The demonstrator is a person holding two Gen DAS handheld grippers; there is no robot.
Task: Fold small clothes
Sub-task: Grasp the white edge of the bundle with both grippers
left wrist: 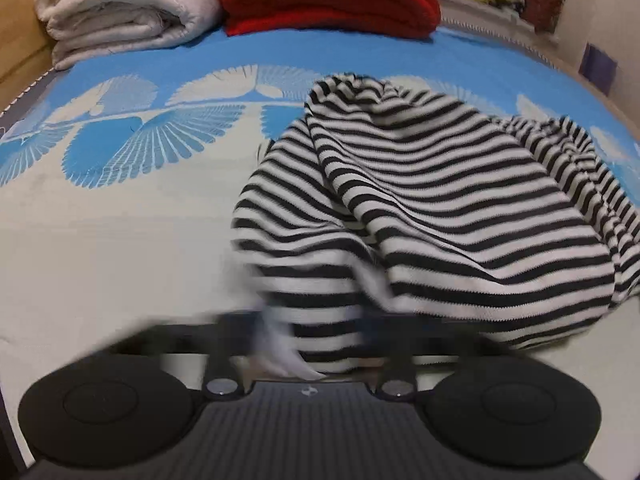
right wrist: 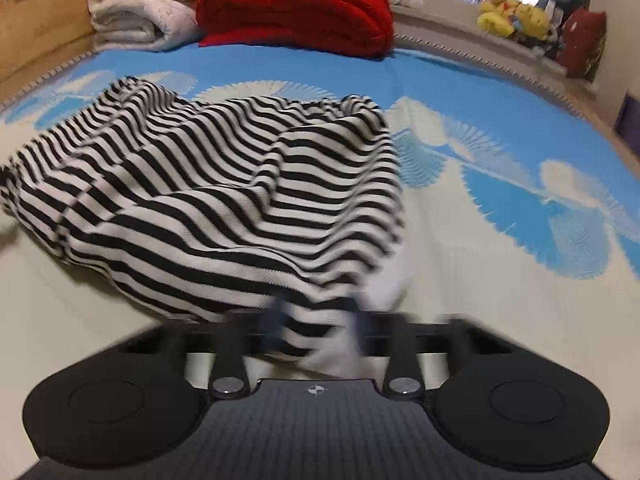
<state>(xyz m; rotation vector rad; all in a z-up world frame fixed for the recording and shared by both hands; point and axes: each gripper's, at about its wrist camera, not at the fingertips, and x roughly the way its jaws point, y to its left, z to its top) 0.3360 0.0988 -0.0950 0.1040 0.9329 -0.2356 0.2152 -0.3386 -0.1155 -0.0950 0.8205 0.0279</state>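
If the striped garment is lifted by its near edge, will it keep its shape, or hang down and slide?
The striped garment is probably floppy: it lies in soft folds and bulges, so it would sag between the left gripper and right gripper. It looks like a light knit. On the smooth bedspread it would likely drag easily.

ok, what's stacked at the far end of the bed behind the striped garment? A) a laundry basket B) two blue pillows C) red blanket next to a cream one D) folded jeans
C: a folded red blanket sits beside a folded cream blanket at the far edge of the blue patterned bedspread, beyond the striped garment.
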